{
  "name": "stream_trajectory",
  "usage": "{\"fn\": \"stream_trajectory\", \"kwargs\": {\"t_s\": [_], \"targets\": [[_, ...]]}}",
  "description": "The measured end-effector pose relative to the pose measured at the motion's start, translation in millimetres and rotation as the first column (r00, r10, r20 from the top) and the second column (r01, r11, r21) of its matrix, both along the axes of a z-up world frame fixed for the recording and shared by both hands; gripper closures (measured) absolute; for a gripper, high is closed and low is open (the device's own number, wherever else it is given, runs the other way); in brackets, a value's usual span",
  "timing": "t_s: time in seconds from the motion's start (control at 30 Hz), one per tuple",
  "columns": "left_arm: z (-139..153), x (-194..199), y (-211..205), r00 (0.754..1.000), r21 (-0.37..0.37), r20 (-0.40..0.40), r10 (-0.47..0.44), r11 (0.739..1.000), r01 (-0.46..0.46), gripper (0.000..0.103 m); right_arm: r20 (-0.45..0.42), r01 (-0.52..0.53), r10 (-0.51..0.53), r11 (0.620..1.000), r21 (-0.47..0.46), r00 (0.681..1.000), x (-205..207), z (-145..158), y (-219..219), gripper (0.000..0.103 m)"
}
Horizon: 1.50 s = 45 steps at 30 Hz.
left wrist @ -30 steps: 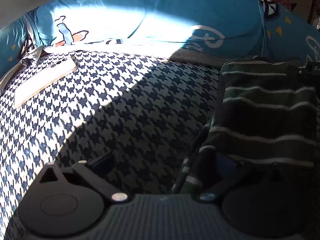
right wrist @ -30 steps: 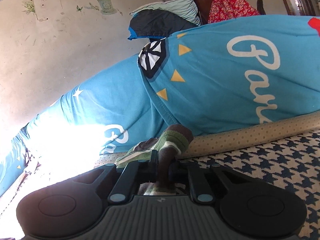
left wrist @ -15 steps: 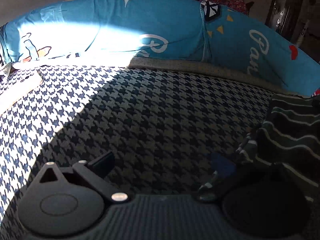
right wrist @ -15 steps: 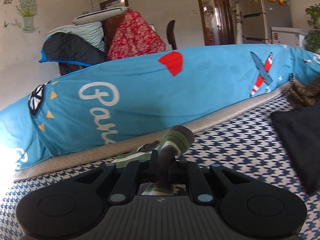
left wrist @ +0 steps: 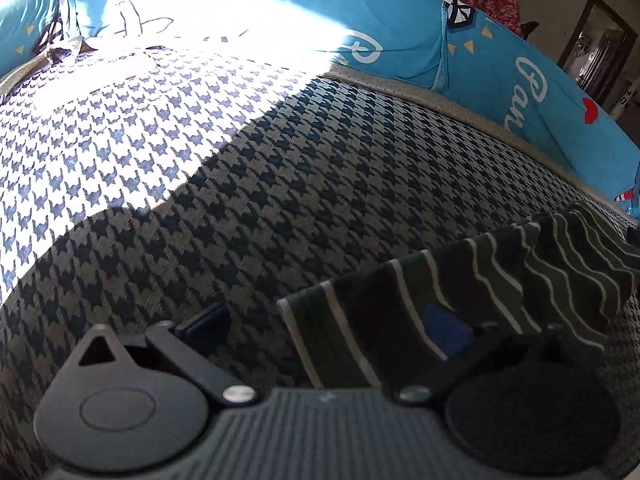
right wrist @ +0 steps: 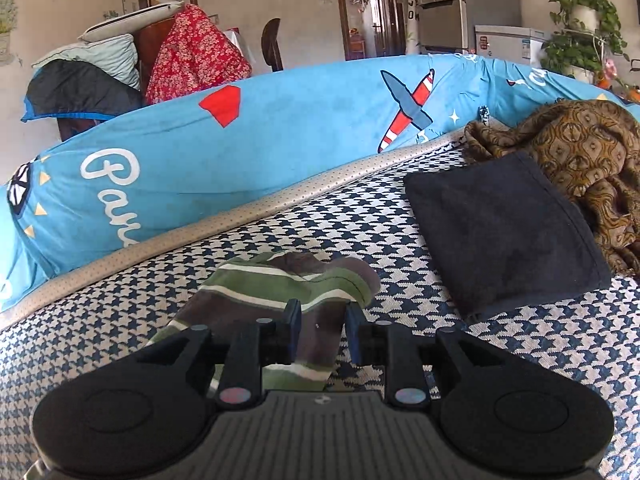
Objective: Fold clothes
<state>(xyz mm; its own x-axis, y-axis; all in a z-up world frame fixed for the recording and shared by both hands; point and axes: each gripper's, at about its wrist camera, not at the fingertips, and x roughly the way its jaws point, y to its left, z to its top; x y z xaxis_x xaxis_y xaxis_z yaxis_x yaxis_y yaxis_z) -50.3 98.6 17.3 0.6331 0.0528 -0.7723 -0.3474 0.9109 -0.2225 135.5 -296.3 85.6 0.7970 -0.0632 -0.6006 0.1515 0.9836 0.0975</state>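
Right claw [right wrist: 320,334]: jaws parted, with the near end of the striped garment [right wrist: 288,296] lying loose between them; nothing is pinched. Half a second ago they were clamped tight on a bunched fold of it.
Left claw [left wrist: 324,328]: jaws wide apart. The garment's [left wrist: 460,288] edge drapes over the right finger, but there is no grip on it.
Striped garment: green, dark brown and white knit, lying in a folded bundle on the houndstooth cover [right wrist: 400,200], directly ahead of the right claw.
Handling (a judgement): soft, light and limp. It will sag and slide open if lifted by a single layer, so take it at a doubled edge or corner, pinching through all layers.
Black folded cloth [right wrist: 500,232]: beyond the striped garment and to its right, flat and squared.
Brown patterned cloth [right wrist: 576,152]: farther than the black cloth from the striped garment, in a loose heap.
Blue bolster [right wrist: 280,128]: behind the striped garment, along the far edge of the cover.
Change, right view: the garment was held up off the cover; now it rests on it, and the camera has swung so the black cloth is nearer.
Change, left view: the garment sat far to the right; now it reaches across the claw's right side, and the sunlit patch fills more of the far left.
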Motion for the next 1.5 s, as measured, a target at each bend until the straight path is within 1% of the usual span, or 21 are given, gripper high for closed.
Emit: {"fn": "stream_trajectory", "kwargs": {"t_s": [0.07,0.13,0.23,0.37,0.5,0.63,0.7,0.8,0.9,1.0,1.1,1.17,1.23,1.33,1.43,1.5], "targets": [[-0.6,-4.5,-5.5,1.0,0.026,-0.003,-0.02,0.999,0.02,0.0,-0.003,-0.054,0.054,0.998,0.027,0.999,-14.7,3.7,0.9,0.07],[-1.9,-9.8,-8.8,0.999,0.032,0.005,-0.033,0.999,0.033,0.0,-0.018,-0.117,0.118,0.992,0.051,0.993,-29.9,4.1,5.9,0.07],[-3.3,-15.3,-14.6,0.998,0.061,0.002,-0.056,0.997,0.055,0.0,-0.051,-0.203,0.207,0.977,0.066,0.977,-53.1,0.5,18.0,0.067],[-2.8,-21.4,-21.3,0.997,0.09,-0.001,-0.073,0.993,0.073,0.0,-0.085,-0.293,0.296,0.955,0.049,0.951,-81.4,-9.7,36.1,0.063],[0.0,-26.4,-31.7,0.997,0.099,-0.002,-0.076,0.992,0.076,0.0,-0.096,-0.348,0.355,0.934,0.086,0.93,-109.0,-18.4,46.5,0.055],[2.4,-34.8,-39.2,0.997,0.105,-0.002,-0.077,0.992,0.076,0.0,-0.098,-0.399,0.412,0.908,0.125,0.906,-137.8,-25.8,56.7,0.053],[3.0,-39.0,-39.7,0.997,0.106,-0.002,-0.075,0.992,0.074,0.0,-0.097,-0.423,0.439,0.895,0.143,0.893,-152.8,-27.7,60.7,0.049],[3.3,-45.1,-40.3,0.998,0.104,0.001,-0.07,0.992,0.07,0.0,-0.108,-0.451,0.472,0.876,0.171,0.875,-173.3,-33.2,64.1,0.049],[4.1,-51.4,-42.2,0.998,0.112,-0.003,-0.069,0.991,0.069,0.0,-0.116,-0.473,0.505,0.853,0.221,0.855,-189.8,-39.7,63.6,0.049],[4.8,-55.6,-42.8,0.998,0.113,-0.005,-0.065,0.991,0.065,0.0,-0.107,-0.525,0.558,0.818,0.236,0.823,-206.1,-43.5,69.1,0.049],[10.3,-58.5,-42.7,0.998,0.096,0.001,-0.06,0.994,0.059,0.0,-0.09,-0.594,0.624,0.772,0.226,0.776,-221.5,-44.5,80.2,0.049],[13.0,-60.4,-41.3,0.998,0.079,0.007,-0.056,0.995,0.055,0.0,-0.083,-0.623,0.657,0.743,0.244,0.75,-228.3,-45.6,86.1,0.049],[17.0,-63.6,-39.9,0.999,0.061,0.011,-0.05,0.997,0.049,0.0,-0.083,-0.638,0.681,0.716,0.282,0.728,-232.0,-47.7,90.1,0.049],[23.2,-66.7,-37.9,0.999,0.027,0.018,-0.041,0.999,0.041,0.0,-0.093,-0.642,0.697,0.697,0.318,0.711,-234.3,-52.1,96.1,0.049],[24.5,-69.5,-29.9,0.999,-0.028,0.031,-0.034,0.999,0.034,0.0,-0.113,-0.638,0.708,0.684,0.354,0.697,-233.1,-60.4,102.9,0.049],[24.8,-69.9,-25.0,0.999,-0.069,0.041,-0.032,0.997,0.035,0.0,-0.116,-0.637,0.707,0.686,0.352,0.698,-234.2,-64.5,108.0,0.049]]}}
